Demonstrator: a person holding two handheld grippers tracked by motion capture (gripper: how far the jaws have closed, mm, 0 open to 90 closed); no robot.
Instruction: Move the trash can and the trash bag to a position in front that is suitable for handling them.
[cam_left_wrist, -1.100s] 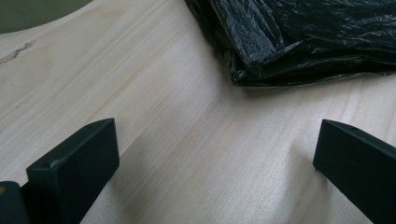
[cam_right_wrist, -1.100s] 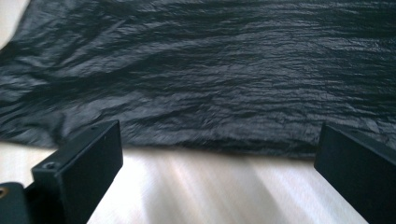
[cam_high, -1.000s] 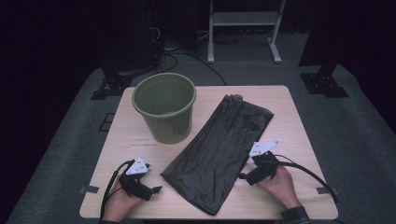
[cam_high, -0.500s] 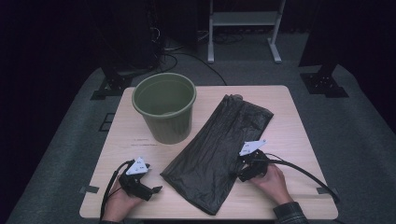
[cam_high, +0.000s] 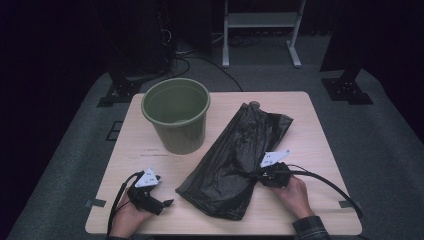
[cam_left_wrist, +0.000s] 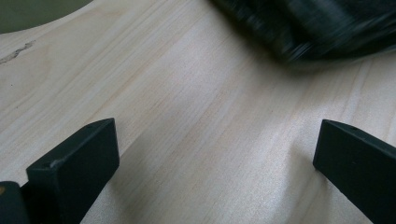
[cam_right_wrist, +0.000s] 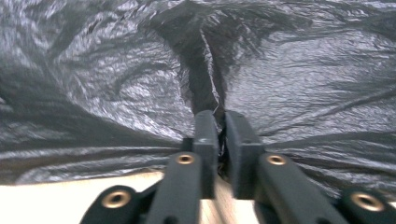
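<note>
A black plastic bag lies flat and slanted across the wooden table, right of a green bucket. My right gripper has just closed its jaws and is shut on a pinched fold of the black bag at the bag's right edge; the film bunches up between the pads. At the table's front left corner my left gripper rests open, its fingers wide apart over bare wood. The bag's edge shows blurred beyond them.
The bucket stands upright at the back left of the table, empty inside as far as shows. A metal stand and dark equipment rise on the floor behind the table. Tape tabs mark the front edge.
My right gripper slid left from the bare wood onto the bag's right edge and closed on a fold of it. The left gripper has stayed where it was.
</note>
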